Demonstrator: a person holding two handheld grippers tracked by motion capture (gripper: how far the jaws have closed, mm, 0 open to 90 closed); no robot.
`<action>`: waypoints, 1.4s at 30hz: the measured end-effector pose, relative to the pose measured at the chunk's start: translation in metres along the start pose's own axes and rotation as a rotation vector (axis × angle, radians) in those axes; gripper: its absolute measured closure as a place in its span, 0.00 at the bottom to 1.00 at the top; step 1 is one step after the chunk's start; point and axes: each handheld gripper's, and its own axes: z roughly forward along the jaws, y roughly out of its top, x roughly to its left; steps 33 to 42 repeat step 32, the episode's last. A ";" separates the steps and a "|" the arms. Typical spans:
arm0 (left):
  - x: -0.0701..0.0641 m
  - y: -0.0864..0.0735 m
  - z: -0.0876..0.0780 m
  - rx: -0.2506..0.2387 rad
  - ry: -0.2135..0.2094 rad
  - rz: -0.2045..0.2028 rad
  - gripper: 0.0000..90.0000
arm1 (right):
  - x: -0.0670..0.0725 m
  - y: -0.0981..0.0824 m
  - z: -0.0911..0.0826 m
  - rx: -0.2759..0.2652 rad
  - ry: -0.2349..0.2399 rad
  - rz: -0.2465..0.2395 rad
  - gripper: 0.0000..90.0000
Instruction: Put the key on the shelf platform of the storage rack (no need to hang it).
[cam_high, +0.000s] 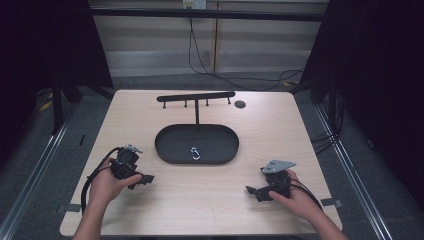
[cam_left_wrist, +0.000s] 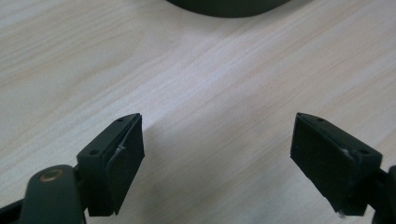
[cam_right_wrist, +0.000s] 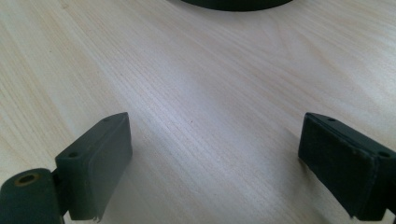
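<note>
Nearest the camera, 2 forearms came in from the near edge, each hand holding a gripper low over the table (cam_high: 150, 210). The left gripper (cam_high: 145, 179) sat near-left, jaws spread wide with nothing between them; its own view showed bare wood between the pads (cam_left_wrist: 125, 158). The right gripper (cam_high: 255, 191) sat near-right, jaws likewise spread and empty, pads (cam_right_wrist: 100, 158) over bare wood. Both pointed inward toward the middle, likely a ready pose flanking the tray (cam_high: 170, 150).

The tray, a black oval dish, sat at table centre, just beyond both grippers; its near rim showed at the top of both gripper views. A small silver carabiner (cam_high: 195, 153) lay flat inside it, toward the near side, well apart from either gripper. Probably kept there so it couldn't slide off.

Behind the tray a black rack (cam_high: 196, 96) stood on 1 post, 4 pegs hanging under its bar, all bare. Judged: the clip was meant for a peg, pickup not yet started. A small black disc (cam_high: 240, 104) lay far-right of the rack.
</note>
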 end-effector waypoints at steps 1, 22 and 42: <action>0.000 -0.002 0.000 0.000 0.000 0.001 0.19 | 0.000 0.000 0.000 0.000 0.000 0.000 0.10; -0.001 -0.028 0.011 -0.087 0.058 0.110 0.14 | 0.000 0.000 0.000 0.001 0.000 0.001 0.10; 0.000 -0.033 0.013 -0.143 0.060 0.117 0.11 | 0.000 0.000 0.000 0.000 0.000 0.000 0.10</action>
